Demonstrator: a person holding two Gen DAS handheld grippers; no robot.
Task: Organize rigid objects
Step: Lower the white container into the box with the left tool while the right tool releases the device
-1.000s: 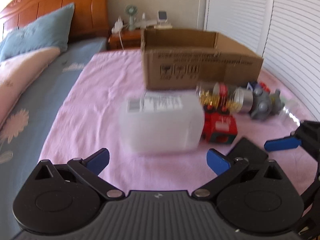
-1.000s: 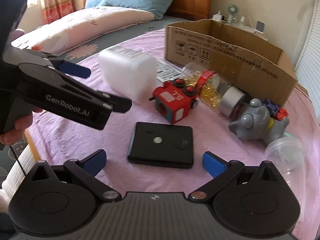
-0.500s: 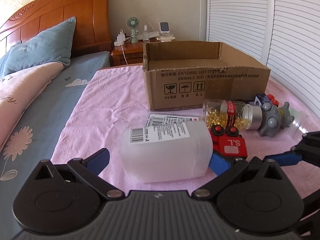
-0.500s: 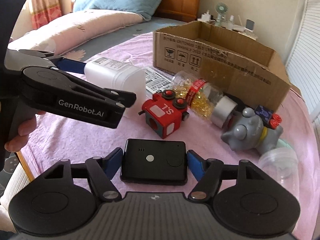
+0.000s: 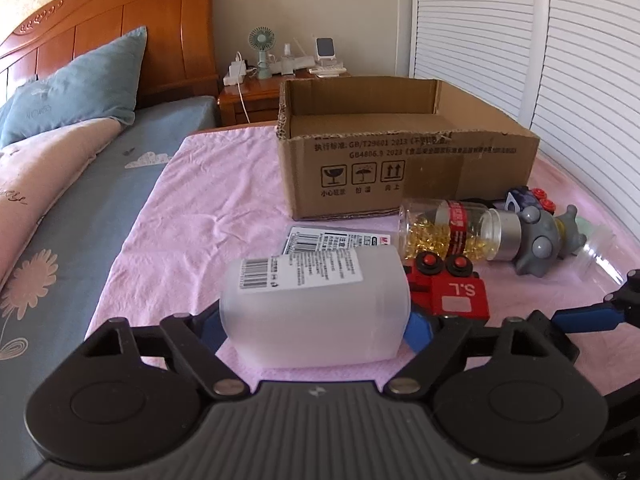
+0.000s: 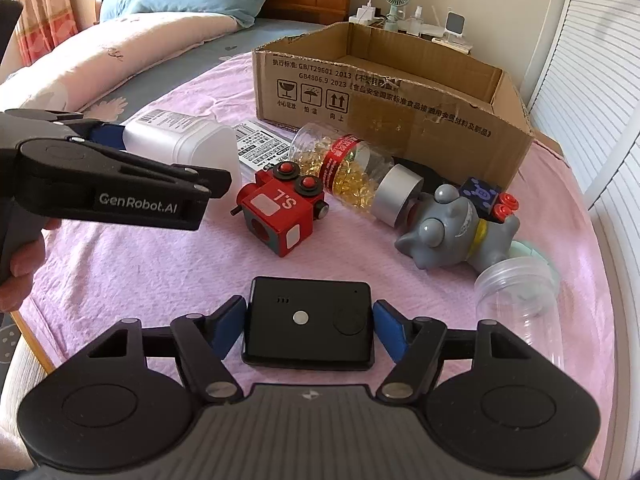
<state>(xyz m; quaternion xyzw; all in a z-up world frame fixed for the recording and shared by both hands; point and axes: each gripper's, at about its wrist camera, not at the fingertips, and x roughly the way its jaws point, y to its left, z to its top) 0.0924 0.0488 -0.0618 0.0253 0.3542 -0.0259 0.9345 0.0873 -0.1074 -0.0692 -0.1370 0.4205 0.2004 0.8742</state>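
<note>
Both grippers closed in: left gripper [image 5: 316, 326] clasps white jar [image 5: 316, 304], cardboard box [image 5: 400, 160] empty.

Sunlit bedroom [image 5: 312, 8], wooden headboard [image 5: 120, 32]

Red toy block [image 6: 280, 212], pink cloth [image 6: 160, 272]

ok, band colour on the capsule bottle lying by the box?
Red with white print, wrapped around the clear capsule bottle. Clearest in the right wrist view.
</note>
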